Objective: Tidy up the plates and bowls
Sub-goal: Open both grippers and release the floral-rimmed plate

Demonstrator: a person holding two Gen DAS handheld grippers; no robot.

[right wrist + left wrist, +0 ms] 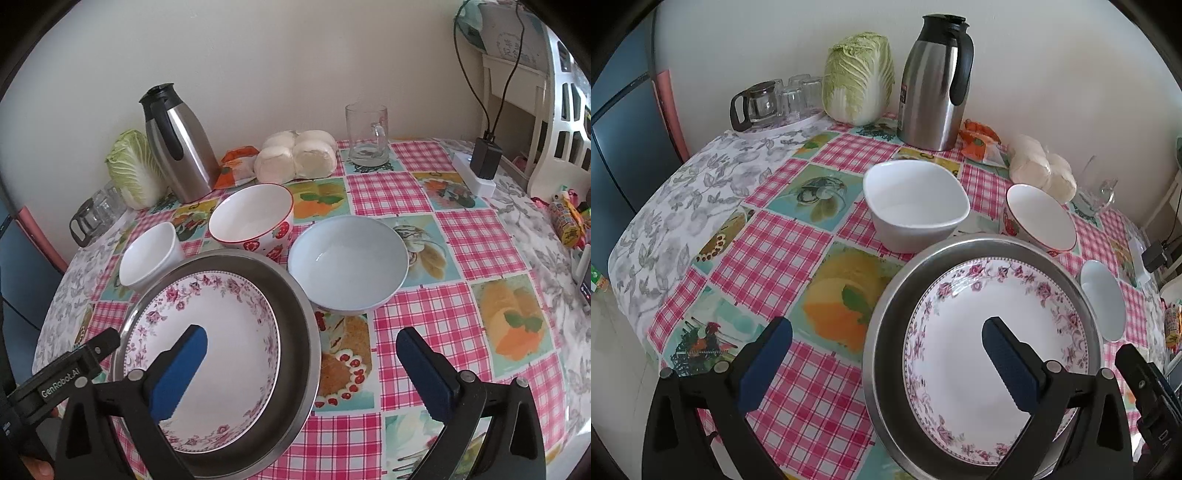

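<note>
Starting at your left, your left gripper (886, 354) hangs with its fingers (764, 365) spread wide and nothing between them; one finger sits over the checked worktop (798, 406), the other over the floral plate (960, 332). That plate lies nested inside the steel pan (886, 314), which looks like the start of a stack: flat pieces gathered in the widest vessel.

Behind the pan stand the square white bowl (916, 203) and the strawberry bowl (251, 218), separate and upright, apparently not yet sorted. Just right of the pan is the pale blue bowl (347, 258), near its rim but apart.

Your right gripper (301, 363) is equally wide open and empty, straddling the pan's right edge, so either bowl is a plausible next pick. The thermos (177, 144) and cabbage (133, 166) sit clear at the back wall.
</note>
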